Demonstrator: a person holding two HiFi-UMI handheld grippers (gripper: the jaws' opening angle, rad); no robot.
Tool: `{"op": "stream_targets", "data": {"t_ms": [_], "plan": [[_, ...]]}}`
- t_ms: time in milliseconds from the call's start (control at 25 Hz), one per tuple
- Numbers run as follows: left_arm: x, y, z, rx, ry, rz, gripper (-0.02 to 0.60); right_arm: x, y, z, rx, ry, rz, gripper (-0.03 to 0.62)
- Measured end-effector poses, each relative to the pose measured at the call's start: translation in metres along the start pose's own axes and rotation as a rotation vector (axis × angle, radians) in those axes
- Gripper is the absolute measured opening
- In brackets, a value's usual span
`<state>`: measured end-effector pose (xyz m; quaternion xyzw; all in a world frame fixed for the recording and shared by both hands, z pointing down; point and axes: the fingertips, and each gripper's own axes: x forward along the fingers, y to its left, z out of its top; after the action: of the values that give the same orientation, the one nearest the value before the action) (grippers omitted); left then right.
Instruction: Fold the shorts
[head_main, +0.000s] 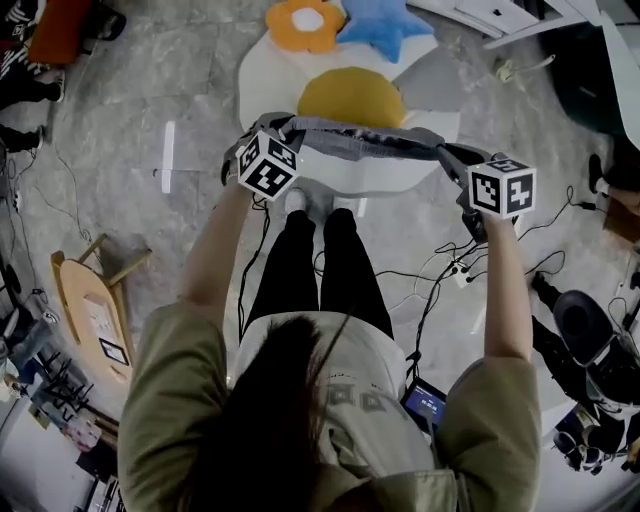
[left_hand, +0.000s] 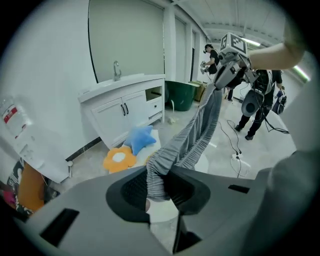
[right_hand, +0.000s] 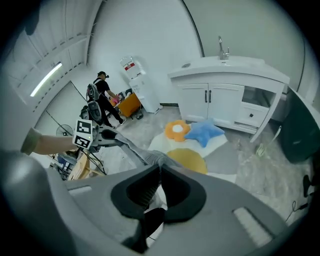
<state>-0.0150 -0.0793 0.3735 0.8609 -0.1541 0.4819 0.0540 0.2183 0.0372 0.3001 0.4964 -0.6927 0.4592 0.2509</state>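
Clamping a bunched end of the grey shorts (left_hand: 192, 135) in the left claw (left_hand: 159, 182), jaws narrow on the cloth. Pinching the other end in the right claw (right_hand: 160, 175), jaws almost together. Holding the shorts stretched in the air between both, above a white mat (head_main: 262, 70) bearing a yellow cushion (head_main: 350, 97), an orange flower cushion (head_main: 305, 22) and a blue star cushion (head_main: 385, 25). Standing on marbled grey floor (head_main: 150, 90) strewn with cables (head_main: 440, 265). Beyond, against the wall, a white sink cabinet (right_hand: 225, 95).
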Motion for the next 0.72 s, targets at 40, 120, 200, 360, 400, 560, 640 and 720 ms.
{"op": "stream_targets", "data": {"t_ms": [40,120,200,360,400,560,640,720], "plan": [[0.004,0.011,0.008,0.005,0.004,0.013,0.087,0.006,-0.009,0.007,0.0,-0.003,-0.001,0.02],[0.017,0.034,0.025,0.01,0.013,0.041,0.087,0.021,-0.029,0.025,-0.016,-0.008,-0.024,0.02],[0.033,0.057,0.042,0.009,0.032,0.071,0.087,0.038,-0.05,0.043,-0.035,-0.001,-0.061,0.02],[0.048,0.107,0.092,-0.013,0.02,0.154,0.087,0.058,-0.089,0.095,-0.026,-0.039,-0.117,0.02],[0.049,0.117,0.106,-0.007,0.007,0.176,0.087,0.057,-0.098,0.109,-0.027,-0.063,-0.134,0.02],[0.042,0.144,0.159,0.066,-0.045,0.258,0.087,0.036,-0.123,0.165,-0.047,-0.211,-0.185,0.02],[0.033,0.155,0.181,0.095,-0.081,0.295,0.087,0.023,-0.126,0.188,-0.062,-0.289,-0.194,0.02],[0.024,0.159,0.192,0.118,-0.118,0.324,0.087,0.015,-0.124,0.195,-0.068,-0.347,-0.191,0.02]]}}
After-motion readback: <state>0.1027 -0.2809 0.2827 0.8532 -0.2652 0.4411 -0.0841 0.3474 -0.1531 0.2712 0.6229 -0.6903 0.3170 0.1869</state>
